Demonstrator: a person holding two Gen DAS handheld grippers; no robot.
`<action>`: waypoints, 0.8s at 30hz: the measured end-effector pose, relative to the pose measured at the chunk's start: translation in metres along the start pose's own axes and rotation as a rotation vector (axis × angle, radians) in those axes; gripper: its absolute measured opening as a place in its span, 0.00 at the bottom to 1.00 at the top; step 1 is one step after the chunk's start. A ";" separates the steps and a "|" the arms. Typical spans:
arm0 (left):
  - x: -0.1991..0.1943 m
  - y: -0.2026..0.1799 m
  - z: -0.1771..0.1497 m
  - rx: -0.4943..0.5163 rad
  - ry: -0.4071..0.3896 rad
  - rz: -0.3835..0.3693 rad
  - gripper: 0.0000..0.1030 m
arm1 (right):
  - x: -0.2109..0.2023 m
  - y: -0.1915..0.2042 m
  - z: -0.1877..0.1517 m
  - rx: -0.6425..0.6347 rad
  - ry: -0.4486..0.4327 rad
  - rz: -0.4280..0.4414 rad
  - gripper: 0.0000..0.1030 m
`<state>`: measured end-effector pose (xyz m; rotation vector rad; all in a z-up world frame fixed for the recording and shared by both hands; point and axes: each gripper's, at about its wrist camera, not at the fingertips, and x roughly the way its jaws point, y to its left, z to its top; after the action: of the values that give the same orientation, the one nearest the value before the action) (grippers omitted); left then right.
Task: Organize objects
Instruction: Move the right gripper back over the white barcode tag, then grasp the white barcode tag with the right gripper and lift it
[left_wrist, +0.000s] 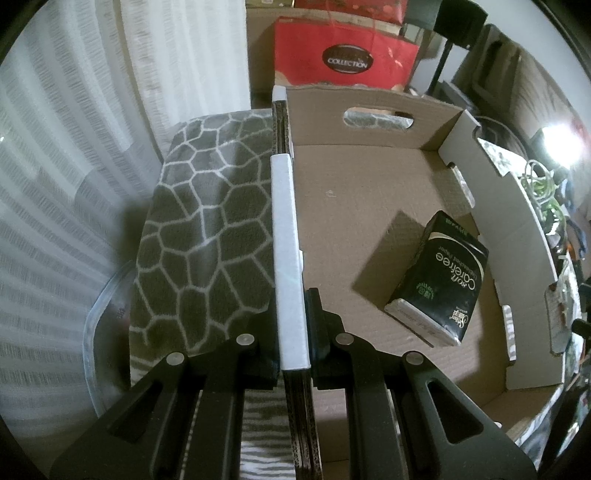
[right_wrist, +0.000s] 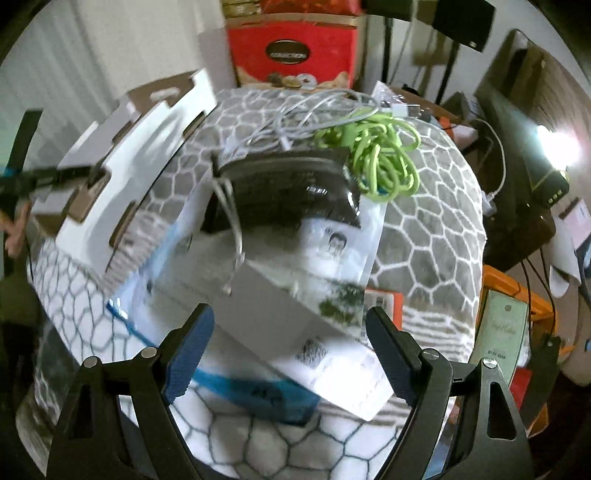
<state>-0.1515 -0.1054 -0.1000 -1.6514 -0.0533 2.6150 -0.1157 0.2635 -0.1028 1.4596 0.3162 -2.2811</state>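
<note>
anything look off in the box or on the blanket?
Black Soft Carefree pack lies tipped and askew on the cardboard box floor, label upside down in the left wrist view. On the blanket, green cable and white cable sit tangled together.

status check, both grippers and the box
Left gripper shut on cardboard box wall. Right gripper open over white box. Tissue pack already inside. Green cable loose behind.

A home: patterned blanket (left_wrist: 207, 221), curtains (left_wrist: 74, 166), gift bag (left_wrist: 343, 55).
</note>
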 end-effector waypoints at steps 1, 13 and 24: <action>0.000 0.000 0.000 0.001 0.001 0.000 0.11 | 0.000 0.000 -0.002 -0.011 -0.002 -0.001 0.83; 0.001 -0.001 0.001 0.000 0.002 -0.002 0.11 | 0.011 0.012 -0.004 -0.205 0.010 0.025 0.83; 0.002 -0.001 0.001 0.005 0.003 -0.005 0.11 | 0.022 0.012 0.007 -0.197 0.008 0.065 0.62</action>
<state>-0.1530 -0.1040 -0.1011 -1.6519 -0.0504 2.6066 -0.1239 0.2455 -0.1192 1.3595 0.4741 -2.1269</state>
